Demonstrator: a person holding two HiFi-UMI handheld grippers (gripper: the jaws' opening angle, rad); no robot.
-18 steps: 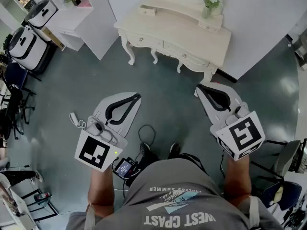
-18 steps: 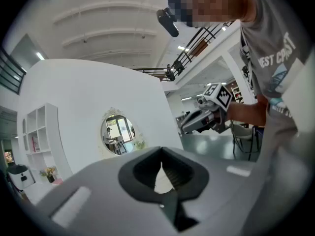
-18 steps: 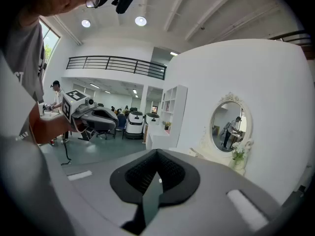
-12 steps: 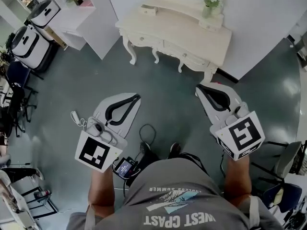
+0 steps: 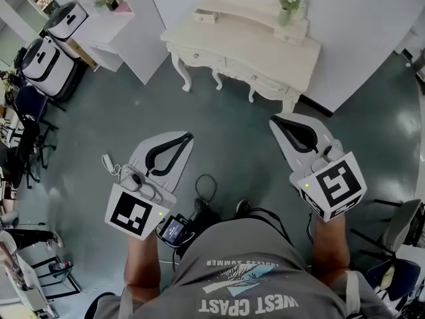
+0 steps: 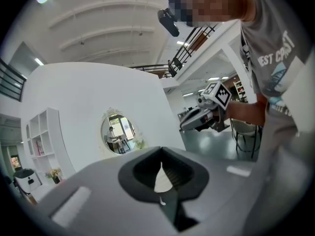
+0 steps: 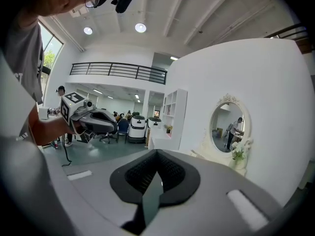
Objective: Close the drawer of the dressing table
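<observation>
Well, the left gripper (image 5: 190, 136) and right gripper (image 5: 274, 120) are both pinched closed and empty, since the dressing table (image 5: 252, 45) stands well ahead by the wall. Its small upper drawer (image 5: 204, 15) looks pulled out.

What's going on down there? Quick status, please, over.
Left gripper and right gripper both shut, empty, well short of the dressing table. Small upper drawer sticks out, untouched. Only floor in between, over.

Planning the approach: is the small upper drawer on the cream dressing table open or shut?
Open: the small cream drawer juts forward from the upper tier of the cream dressing table.
</observation>
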